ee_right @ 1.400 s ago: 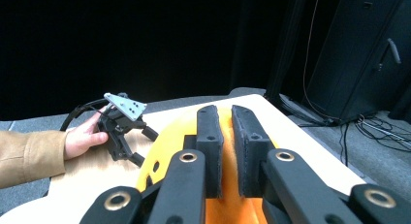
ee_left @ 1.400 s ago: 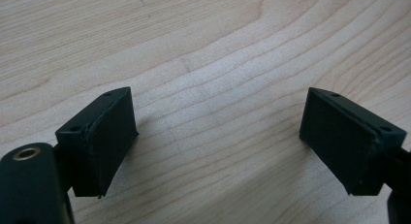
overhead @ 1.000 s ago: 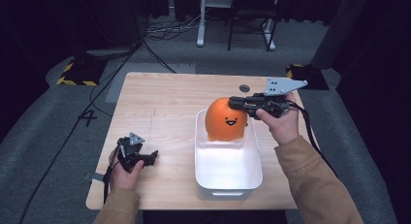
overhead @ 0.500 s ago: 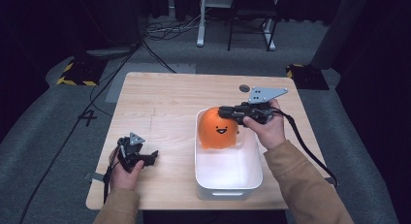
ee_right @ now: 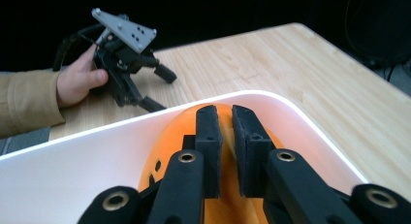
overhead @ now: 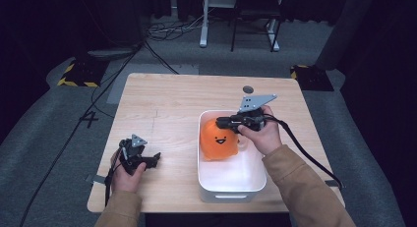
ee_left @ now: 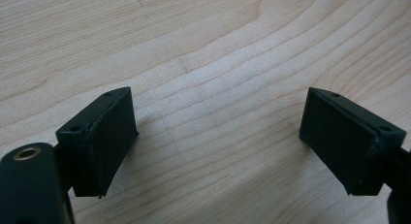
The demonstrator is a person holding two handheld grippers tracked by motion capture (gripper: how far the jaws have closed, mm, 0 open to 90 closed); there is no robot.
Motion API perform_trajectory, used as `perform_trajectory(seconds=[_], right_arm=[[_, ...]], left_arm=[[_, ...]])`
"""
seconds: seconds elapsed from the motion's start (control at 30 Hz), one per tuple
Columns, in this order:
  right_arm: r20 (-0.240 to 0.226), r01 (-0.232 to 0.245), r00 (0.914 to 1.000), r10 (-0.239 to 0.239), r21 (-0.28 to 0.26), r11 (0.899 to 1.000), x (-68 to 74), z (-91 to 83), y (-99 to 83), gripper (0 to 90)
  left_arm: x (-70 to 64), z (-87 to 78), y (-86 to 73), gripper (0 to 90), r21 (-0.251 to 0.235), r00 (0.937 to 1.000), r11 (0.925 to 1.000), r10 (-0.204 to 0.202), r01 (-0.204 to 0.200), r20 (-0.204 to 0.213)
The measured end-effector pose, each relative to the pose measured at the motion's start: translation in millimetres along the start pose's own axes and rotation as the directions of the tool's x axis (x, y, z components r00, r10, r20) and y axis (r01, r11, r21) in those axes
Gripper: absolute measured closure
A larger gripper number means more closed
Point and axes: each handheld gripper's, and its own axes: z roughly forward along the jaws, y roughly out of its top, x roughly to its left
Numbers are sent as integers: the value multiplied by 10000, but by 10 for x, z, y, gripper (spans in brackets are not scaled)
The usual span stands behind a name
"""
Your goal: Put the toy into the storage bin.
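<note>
Right gripper point(overhead: 222, 123) fingers pinch the orange smiley plush point(overhead: 220, 140), lowered into the white bin point(overhead: 231, 185); release remains. Left gripper point(overhead: 147, 160) fingers apart, resting on the tabletop point(overhead: 167, 104).

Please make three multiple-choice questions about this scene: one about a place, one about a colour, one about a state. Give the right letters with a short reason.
1. Where is the orange plush toy?
A. On the bare table
B. In the white bin
C. On the floor

2. What colour is the bin?
A. White
B. Blue
C. Black

3. How do the fingers of the left gripper stand?
A. Shut on the toy
B. Shut on nothing
C. Wide open over bare wood

Answers:
1. B: the high view shows the toy inside the bin's walls, at its far end.
2. A: its rim and inner walls are white in both the high view and the right gripper view.
3. C: the left gripper view shows a broad gap with only wood grain between them, while the right gripper pinches the toy's top.
</note>
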Motion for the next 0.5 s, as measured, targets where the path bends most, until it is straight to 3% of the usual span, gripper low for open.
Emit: perform_trajectory(seconds=[0.2,0.5], right_arm=[[-10,-104,9999,105,382,9992,-9,29,-5,816],[113,116,9999,-129,1069,9942,13,87,14,813]], left_arm=[[-1,-2,1,135,24,10000,10000,4,-4,-16],[-1,-3,1,136,28,10000,10000,9,-9,-27]])
